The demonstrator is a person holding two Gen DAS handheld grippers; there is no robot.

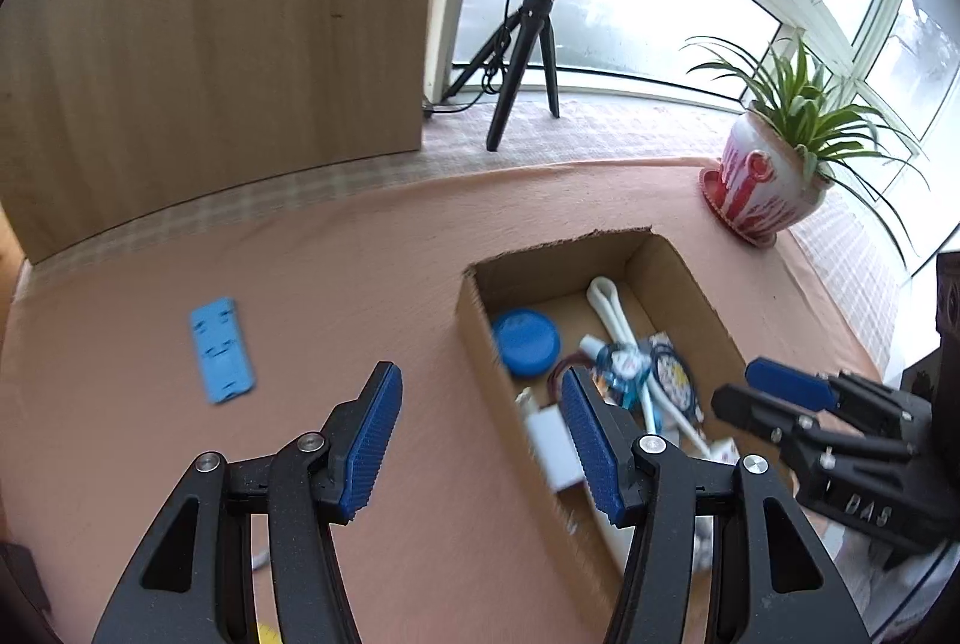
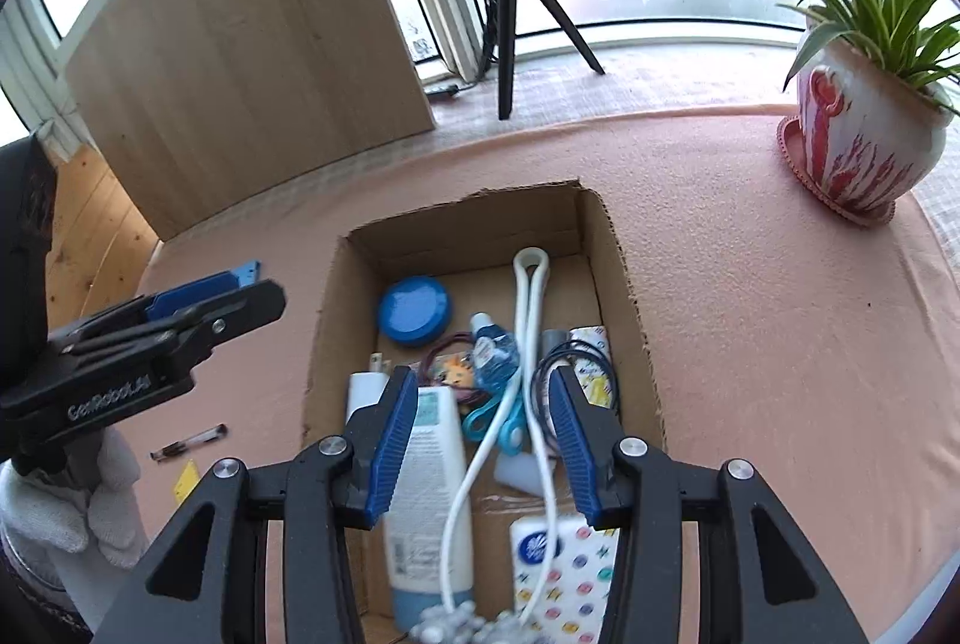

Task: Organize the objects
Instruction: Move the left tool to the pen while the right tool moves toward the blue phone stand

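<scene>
An open cardboard box (image 2: pixel 624 284) sits on the pink tablecloth and holds several items: a blue round lid (image 2: pixel 414 311), a white looped cable (image 2: pixel 528 320), a small blue bottle (image 2: pixel 495 353) and a white tube (image 2: pixel 429 488). My right gripper (image 2: pixel 483 431) is open and empty above the box. My left gripper (image 1: pixel 480 434) is open and empty over the cloth at the box's left wall (image 1: pixel 480 338). A blue flat plate (image 1: pixel 221 350) lies on the cloth to the left. A pen (image 2: pixel 189 443) lies left of the box.
A potted spider plant (image 2: pixel 864 128) stands at the right rear. A ring light on a tripod (image 1: pixel 528 56) and a wooden board (image 1: pixel 210 32) stand behind the table by the window. A white gloved hand (image 2: pixel 72 512) holds the left gripper.
</scene>
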